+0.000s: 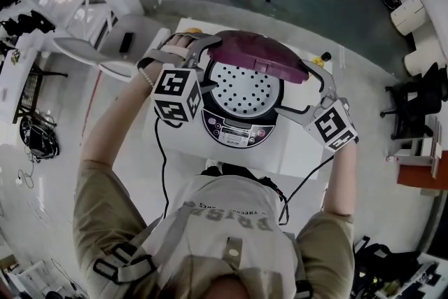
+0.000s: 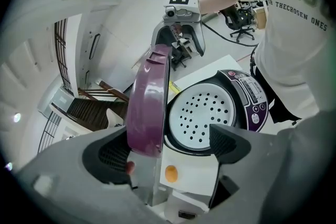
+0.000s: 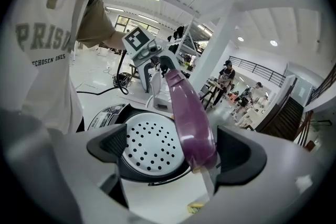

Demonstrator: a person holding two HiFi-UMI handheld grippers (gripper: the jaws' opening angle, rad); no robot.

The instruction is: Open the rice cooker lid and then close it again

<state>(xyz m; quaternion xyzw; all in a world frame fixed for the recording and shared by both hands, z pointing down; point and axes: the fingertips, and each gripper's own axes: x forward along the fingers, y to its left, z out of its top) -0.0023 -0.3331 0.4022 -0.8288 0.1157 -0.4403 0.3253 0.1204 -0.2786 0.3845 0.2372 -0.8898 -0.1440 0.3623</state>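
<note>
We are bracketing the glossy purple lid (image 1: 262,56), standing upright above the rice cooker's (image 1: 238,131) round perforated plate (image 1: 246,89) on the white tabletop (image 1: 294,150), with left tongs (image 2: 168,144) and right tongs (image 3: 173,149) both spread

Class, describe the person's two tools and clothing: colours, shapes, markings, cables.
The left tool and right tool each have a pale grey body and two dark ribbed pads. Each carries a white cube printed with black square markers and trails a black cable. The person wears a khaki short-sleeved shirt with a pale, lettered front.
</note>
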